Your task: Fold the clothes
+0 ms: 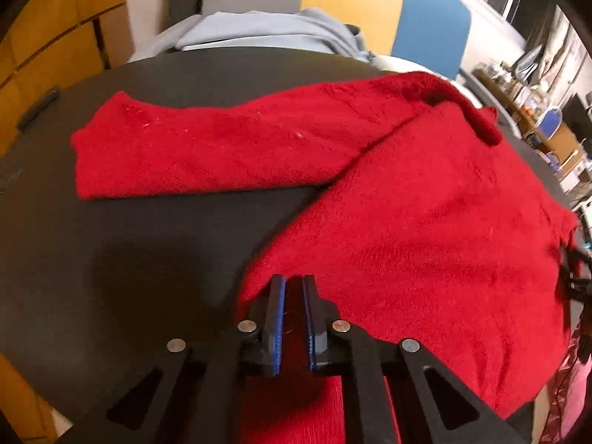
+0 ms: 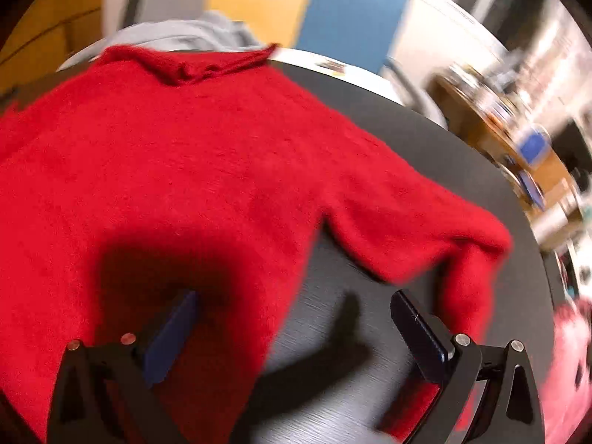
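Sweater (image 1: pixel 407 192) flat on table (image 1: pixel 148 259) | grey garment (image 1: pixel 259 29) behind

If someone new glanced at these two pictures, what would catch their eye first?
The bright red sweater spread over the dark round table, one sleeve stretched flat to the side. Next, the left claw at its near hem, fabric between its narrow blue pads. The right claw hangs wide open over the other side's edge.

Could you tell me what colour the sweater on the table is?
The sweater is solid red; it shows best in the left wrist view.
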### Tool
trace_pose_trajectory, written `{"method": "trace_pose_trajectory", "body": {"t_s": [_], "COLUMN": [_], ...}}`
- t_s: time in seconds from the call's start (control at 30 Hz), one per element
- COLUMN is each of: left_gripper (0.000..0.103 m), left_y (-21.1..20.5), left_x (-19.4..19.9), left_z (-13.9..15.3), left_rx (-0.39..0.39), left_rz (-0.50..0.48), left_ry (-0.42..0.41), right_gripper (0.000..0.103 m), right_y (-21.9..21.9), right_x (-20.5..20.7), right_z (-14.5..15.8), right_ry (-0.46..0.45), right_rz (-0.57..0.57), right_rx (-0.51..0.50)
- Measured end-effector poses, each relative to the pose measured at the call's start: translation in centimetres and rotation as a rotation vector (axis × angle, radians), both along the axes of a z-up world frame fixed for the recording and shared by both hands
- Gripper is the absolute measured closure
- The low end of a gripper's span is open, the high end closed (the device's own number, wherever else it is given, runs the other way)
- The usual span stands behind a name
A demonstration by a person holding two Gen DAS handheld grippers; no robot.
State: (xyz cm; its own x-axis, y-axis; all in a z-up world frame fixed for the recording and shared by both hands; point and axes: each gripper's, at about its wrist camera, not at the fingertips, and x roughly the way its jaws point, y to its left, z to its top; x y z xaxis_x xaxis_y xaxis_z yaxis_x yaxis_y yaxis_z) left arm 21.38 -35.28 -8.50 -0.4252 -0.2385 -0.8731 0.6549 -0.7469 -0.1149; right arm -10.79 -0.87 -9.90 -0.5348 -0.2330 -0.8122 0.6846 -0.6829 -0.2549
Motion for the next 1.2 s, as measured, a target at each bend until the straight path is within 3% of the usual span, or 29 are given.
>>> {"method": "trace_pose_trajectory", "body": {"t_s": [0.17,0.33,0.37,0.43,0.5,0.6,0.7,0.8,0.97,1.03,1.1,1.2], "left_gripper": [0.083,0.080,0.080,0.080,0.080,0.080,0.079,0.079,0.079,0.082,0.077,0.073], "left_y": [-1.5,-4.8,-5.8,-8.9,-10.8,-12.1,-13.9,-16.9,-20.7,-19.3,-17.2,-14.0], "left_x": [0.9,-3.1,-4.0,-6.8,-9.2,-8.9,-5.7,-2.7,-0.4,-0.9,-2.0,-6.6], "left_z": [4.9,8.0,7.8,5.8,3.0,-0.5,-1.0,-1.2,-0.2,2.5,5.1,5.8], "left_rx": [-0.053,-0.125,-0.140,-0.081,-0.034,-0.047,-0.063,-0.108,-0.104,-0.100,0.007,0.230], "left_rz": [0.013,-0.033,-0.040,-0.032,-0.023,-0.023,0.044,0.165,0.303,0.289,0.181,0.007], "left_ry": [0.182,0.280,0.275,0.232,0.130,-0.036,-0.037,-0.081,-0.107,0.015,0.230,0.400], "right_gripper": [0.000,0.000,0.000,0.000,0.000,0.000,0.000,0.000,0.000,0.000,0.000,0.000], "right_y": [-3.4,-7.1,-8.3,-10.6,-12.7,-15.8,-18.5,-20.4,-21.5,-20.8,-19.9,-18.9], "right_x": [0.9,1.7,1.9,1.8,1.9,2.1,1.9,2.9,4.4,4.3,3.3,-0.2], "right_z": [2.9,5.7,5.9,5.5,4.7,3.1,0.8,-1.1,-1.4,-1.1,-0.7,0.7], "right_ry": [0.083,-0.007,-0.058,-0.149,-0.176,-0.199,-0.251,-0.208,-0.196,-0.234,-0.320,-0.516], "right_rz": [0.056,0.140,0.149,0.160,0.178,0.199,0.190,0.197,0.275,0.302,0.302,0.256], "right_rx": [-0.008,-0.191,-0.240,-0.318,-0.334,-0.318,-0.295,-0.259,-0.232,-0.275,-0.355,-0.557]}}
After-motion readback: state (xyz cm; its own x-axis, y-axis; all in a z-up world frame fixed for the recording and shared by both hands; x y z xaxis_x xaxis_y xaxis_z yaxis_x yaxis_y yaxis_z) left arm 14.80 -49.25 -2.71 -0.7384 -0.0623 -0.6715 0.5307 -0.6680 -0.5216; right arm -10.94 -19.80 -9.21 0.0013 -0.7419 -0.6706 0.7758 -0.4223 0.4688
